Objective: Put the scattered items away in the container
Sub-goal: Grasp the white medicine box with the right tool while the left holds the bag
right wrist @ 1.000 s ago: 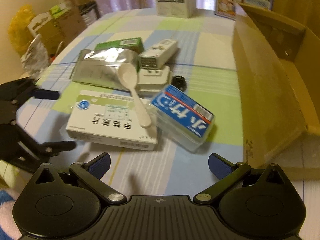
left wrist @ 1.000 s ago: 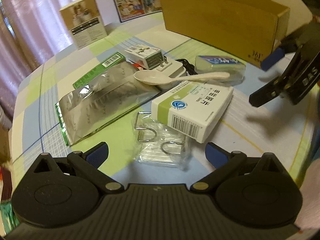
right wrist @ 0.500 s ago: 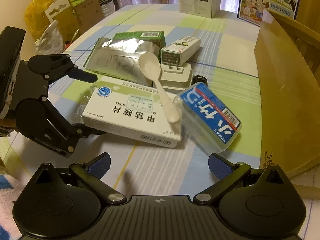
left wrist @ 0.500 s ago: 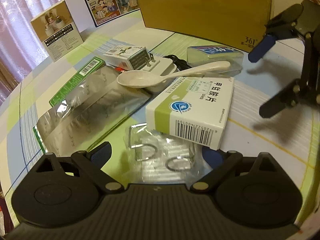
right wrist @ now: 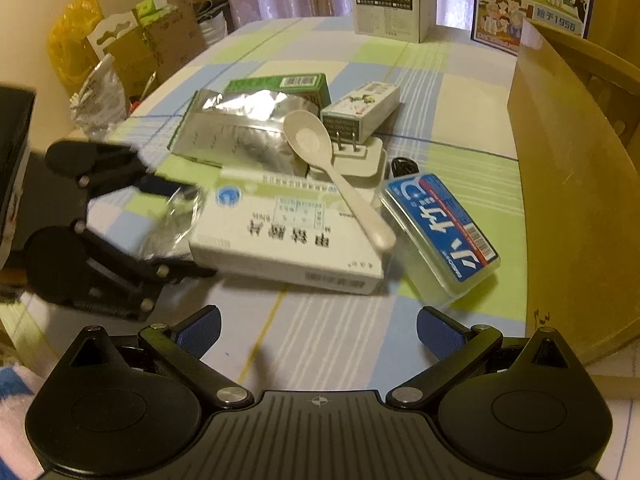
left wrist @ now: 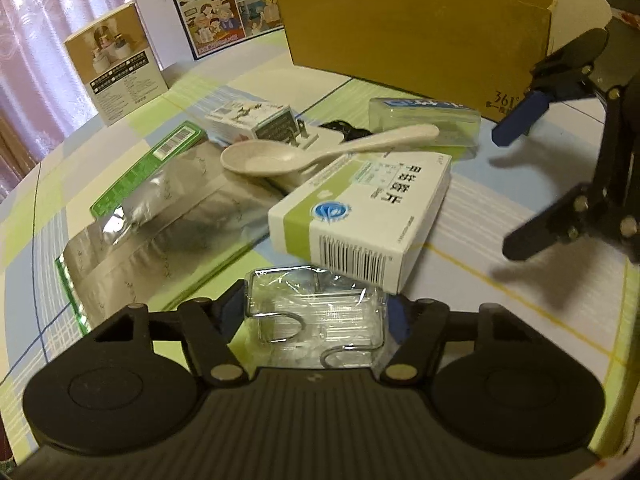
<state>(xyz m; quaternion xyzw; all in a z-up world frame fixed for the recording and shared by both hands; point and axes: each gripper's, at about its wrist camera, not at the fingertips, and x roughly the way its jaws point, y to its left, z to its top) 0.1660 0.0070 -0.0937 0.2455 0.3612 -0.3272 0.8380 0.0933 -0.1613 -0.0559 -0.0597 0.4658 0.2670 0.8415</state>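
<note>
Closing around a clear crinkly plastic packet of bent metal hooks (left wrist: 316, 316), the left gripper (left wrist: 316, 312) has its blue-padded jaws narrowing, with the packet between them; whether the pads already press on it cannot be told. The packet lies flat on the checked tablecloth (left wrist: 500, 240), directly ahead of this gripper and touching the barcode end of a white-and-green cardboard medicine box (left wrist: 360, 216), which partly overhangs it. Its long side runs across the jaws, so they meet its short ends. A pale plastic spoon (left wrist: 312, 152) rests on top of that box and a white plug adapter (right wrist: 356, 156); beside them lie a silver foil pouch (left wrist: 160, 216) and a clear case with a blue label (right wrist: 440, 232). The right gripper (right wrist: 318, 332) hangs wide and empty, further from the packet, nearer the blue-labelled case. Beyond the heap stands the brown cardboard container box (left wrist: 412, 32), well apart from the packet; the lift probably has to clear the medicine box first.
</note>
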